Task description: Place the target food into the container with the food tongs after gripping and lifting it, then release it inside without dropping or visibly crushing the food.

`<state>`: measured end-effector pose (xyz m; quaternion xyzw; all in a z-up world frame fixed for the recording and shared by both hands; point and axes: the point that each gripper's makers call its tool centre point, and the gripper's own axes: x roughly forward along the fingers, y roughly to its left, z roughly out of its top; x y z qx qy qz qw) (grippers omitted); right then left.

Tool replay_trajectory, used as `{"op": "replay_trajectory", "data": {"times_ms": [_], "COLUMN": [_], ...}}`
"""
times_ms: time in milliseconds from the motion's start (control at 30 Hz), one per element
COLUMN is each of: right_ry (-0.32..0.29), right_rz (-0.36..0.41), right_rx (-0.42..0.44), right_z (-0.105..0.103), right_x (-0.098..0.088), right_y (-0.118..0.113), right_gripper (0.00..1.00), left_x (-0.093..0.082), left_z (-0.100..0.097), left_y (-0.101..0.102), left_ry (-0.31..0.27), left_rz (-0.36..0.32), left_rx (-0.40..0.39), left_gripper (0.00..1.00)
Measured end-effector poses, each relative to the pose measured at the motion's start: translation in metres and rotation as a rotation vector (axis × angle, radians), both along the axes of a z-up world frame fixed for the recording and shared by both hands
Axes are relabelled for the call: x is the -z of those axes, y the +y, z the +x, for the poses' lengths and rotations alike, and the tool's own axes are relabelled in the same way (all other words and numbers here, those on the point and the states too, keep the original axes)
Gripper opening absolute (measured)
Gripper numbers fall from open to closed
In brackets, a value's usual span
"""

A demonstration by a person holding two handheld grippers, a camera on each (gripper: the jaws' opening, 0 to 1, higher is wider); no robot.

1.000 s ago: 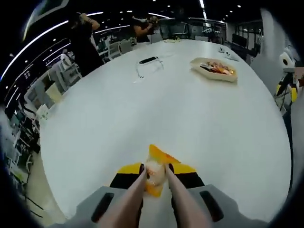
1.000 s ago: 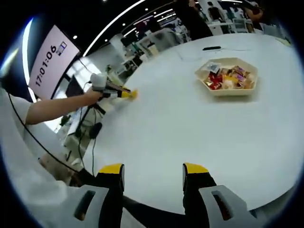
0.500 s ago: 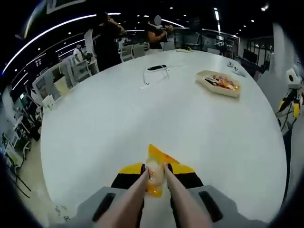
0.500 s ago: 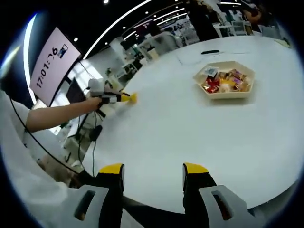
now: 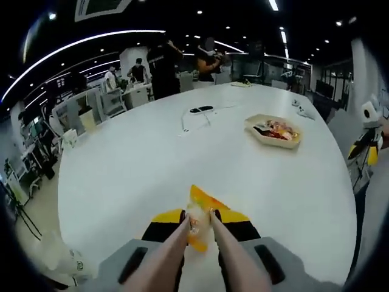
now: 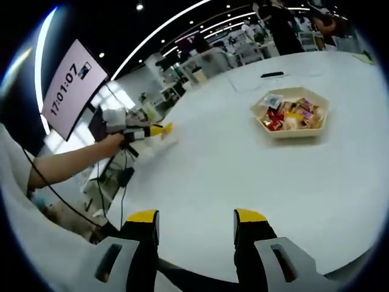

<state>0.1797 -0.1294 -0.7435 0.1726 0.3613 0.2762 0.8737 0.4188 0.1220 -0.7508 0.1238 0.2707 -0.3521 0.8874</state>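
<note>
- My left gripper (image 5: 199, 220) has its yellow-tipped jaws drawn in on the food tongs (image 5: 228, 261), pressing the two arms close together.
- In the right gripper view that same gripper (image 6: 159, 129) is out at the end of my left arm (image 6: 67, 164), which reaches forward, bare below a white sleeve (image 6: 9, 176).
- My right gripper (image 6: 197, 226) has its jaws spread wide apart, with nothing between them.

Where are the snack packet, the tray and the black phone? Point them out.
snack packet (image 5: 198, 214), left gripper view, on its orange wrapper between the tongs
tray (image 6: 291, 131), right gripper view, on its near rim
black phone (image 5: 201, 109), left gripper view, on its middle
</note>
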Motion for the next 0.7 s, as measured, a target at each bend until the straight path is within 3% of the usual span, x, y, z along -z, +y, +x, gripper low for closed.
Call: {"op": "replay_trajectory", "data": {"times_ms": [367, 700], "right_ry": [-0.022, -0.039], "right_rz": [0.029, 0.04], "right_rx": [-0.024, -0.039], "right_z": [0.004, 0.008], "right_x": [-0.004, -0.008], "right_y": [0.009, 0.015], "right_gripper": [0.49, 0.49], "left_x": [-0.028, -0.038], "left_z": [-0.023, -0.042], "left_y": [-0.006, -0.012], "left_ry": [-0.05, -0.063], "left_rz": [-0.027, -0.053], "left_rx": [-0.038, -0.056], "left_gripper": [0.17, 0.17]}}
